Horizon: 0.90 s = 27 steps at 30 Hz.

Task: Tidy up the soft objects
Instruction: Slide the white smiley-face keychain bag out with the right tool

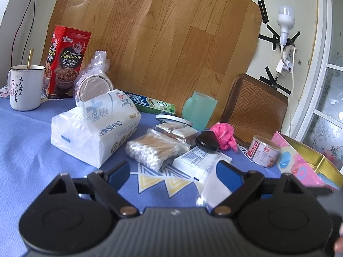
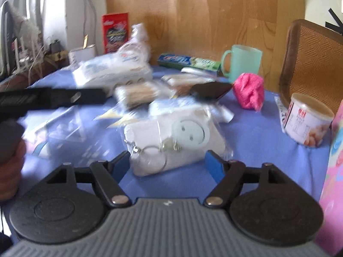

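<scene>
Barely begun, judging by the clutter. Right gripper [image 2: 169, 163] spread around a white bagged pouch [image 2: 171, 137], pads not pressing. Left gripper [image 1: 173, 171] spread, holding nothing. Ahead of both, still unsorted: tissue pack [image 1: 92, 130], cotton swabs [image 1: 152, 150], pink cloth [image 1: 224, 137].

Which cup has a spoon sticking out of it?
The white mug with black writing, far left beside the red box. A gold spoon handle stands in it; the green cup has none.

Fluffy pink cloth [image 1: 225, 137]; crinkly clear plastic on cotton swabs [image 1: 153, 150]; matt blue tablecloth [image 1: 32, 150]; glossy metal can [image 1: 263, 151].
</scene>
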### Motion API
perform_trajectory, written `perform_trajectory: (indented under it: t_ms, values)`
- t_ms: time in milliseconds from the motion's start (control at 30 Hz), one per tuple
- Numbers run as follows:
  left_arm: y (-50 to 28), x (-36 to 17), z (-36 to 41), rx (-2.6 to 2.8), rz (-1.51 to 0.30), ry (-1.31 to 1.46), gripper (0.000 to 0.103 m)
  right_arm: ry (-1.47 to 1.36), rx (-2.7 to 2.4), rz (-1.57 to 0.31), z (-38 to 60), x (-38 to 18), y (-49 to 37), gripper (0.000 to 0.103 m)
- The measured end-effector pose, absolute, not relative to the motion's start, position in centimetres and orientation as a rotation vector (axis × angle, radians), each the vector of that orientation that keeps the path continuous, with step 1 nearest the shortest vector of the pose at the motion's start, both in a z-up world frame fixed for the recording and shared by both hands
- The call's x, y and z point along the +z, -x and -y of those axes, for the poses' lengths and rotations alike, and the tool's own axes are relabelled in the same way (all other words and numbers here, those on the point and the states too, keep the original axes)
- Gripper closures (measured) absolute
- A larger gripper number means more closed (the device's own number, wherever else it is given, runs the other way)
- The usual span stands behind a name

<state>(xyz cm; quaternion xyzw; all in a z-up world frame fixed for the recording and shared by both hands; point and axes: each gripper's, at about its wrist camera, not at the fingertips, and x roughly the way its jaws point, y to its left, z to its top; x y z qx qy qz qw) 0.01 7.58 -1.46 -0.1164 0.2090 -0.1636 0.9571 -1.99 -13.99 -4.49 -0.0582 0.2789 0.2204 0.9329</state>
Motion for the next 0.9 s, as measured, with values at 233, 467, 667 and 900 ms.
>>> perform_trajectory:
  t_ms: [233,467,667,900]
  values:
    - [0.0,-1.5,-7.6,-0.334,-0.427,0.241,0.009,0.107,0.515,-0.540,13.8,-3.9,4.4,0.024]
    - [-0.1,-1.6,-8.5,-0.327,-0.427,0.302,0.009,-0.191,0.371,-0.583,17.4,-2.8,0.5,0.009]
    - [-0.3,-1.8,-10.1,-0.297,-0.421,0.406,0.008,-0.332,0.317,-0.670,14.9,-3.2,-2.2,0.003]
    - [-0.8,-2.0,-10.8,-0.315,-0.428,0.447,0.007,-0.098,0.237,-0.638,10.5,-4.0,-2.3,0.000]
